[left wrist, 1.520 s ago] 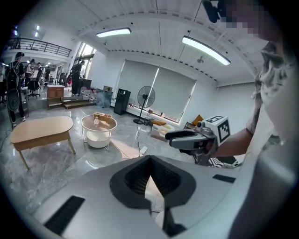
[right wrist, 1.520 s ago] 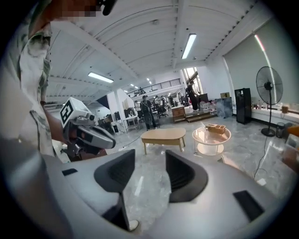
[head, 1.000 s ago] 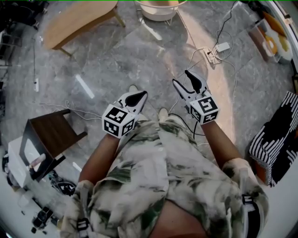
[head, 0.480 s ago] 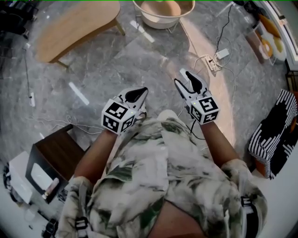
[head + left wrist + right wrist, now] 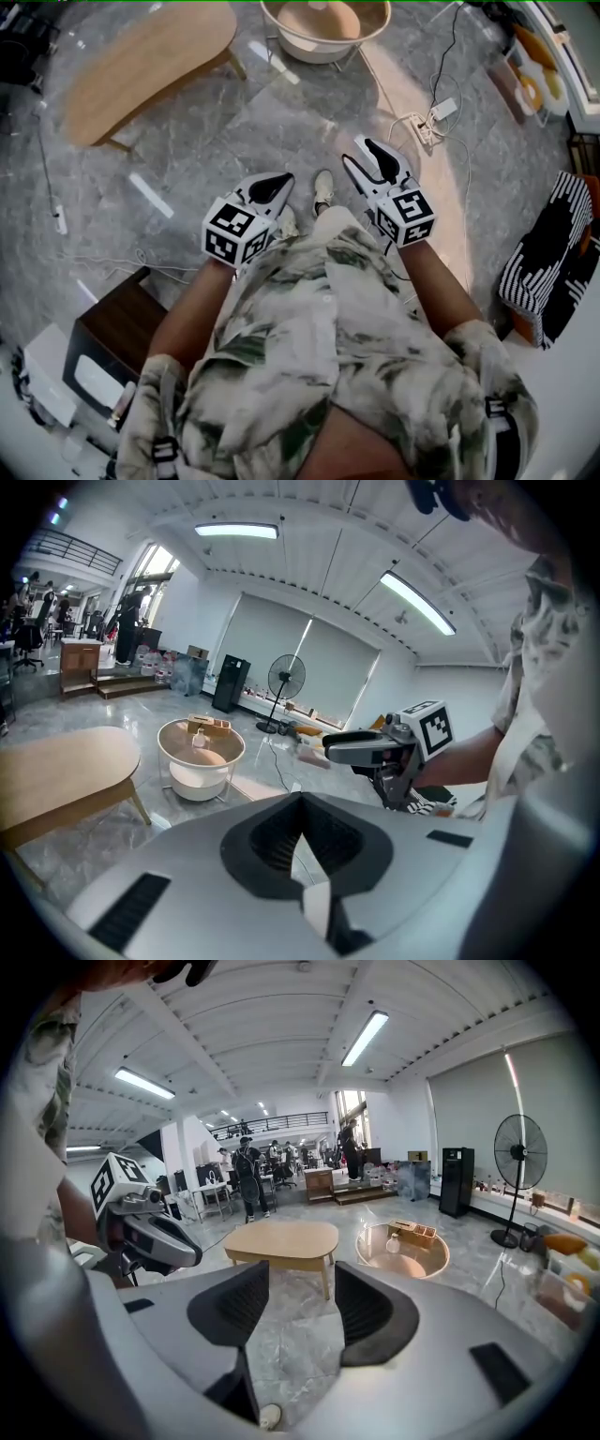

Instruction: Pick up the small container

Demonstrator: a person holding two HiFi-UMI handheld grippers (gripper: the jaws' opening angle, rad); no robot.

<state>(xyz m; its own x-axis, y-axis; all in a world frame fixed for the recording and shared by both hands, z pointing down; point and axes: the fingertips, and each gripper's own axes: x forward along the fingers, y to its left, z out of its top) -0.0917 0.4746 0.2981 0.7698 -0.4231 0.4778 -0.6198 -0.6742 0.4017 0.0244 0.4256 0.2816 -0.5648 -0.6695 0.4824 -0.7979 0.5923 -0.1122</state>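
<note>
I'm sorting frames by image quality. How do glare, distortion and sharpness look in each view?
Head view: fisheye curves the room; bright glare streaks lie on the glossy floor. Left gripper view: dark corners, ceiling lamp blown out. Right gripper view: same dark rim, wooden table fairly sharp.

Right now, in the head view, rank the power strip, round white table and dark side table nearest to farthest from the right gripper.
1. power strip, on the floor, just right of the right gripper.
2. round white table, farther ahead.
3. dark side table, far back on the left.
</note>
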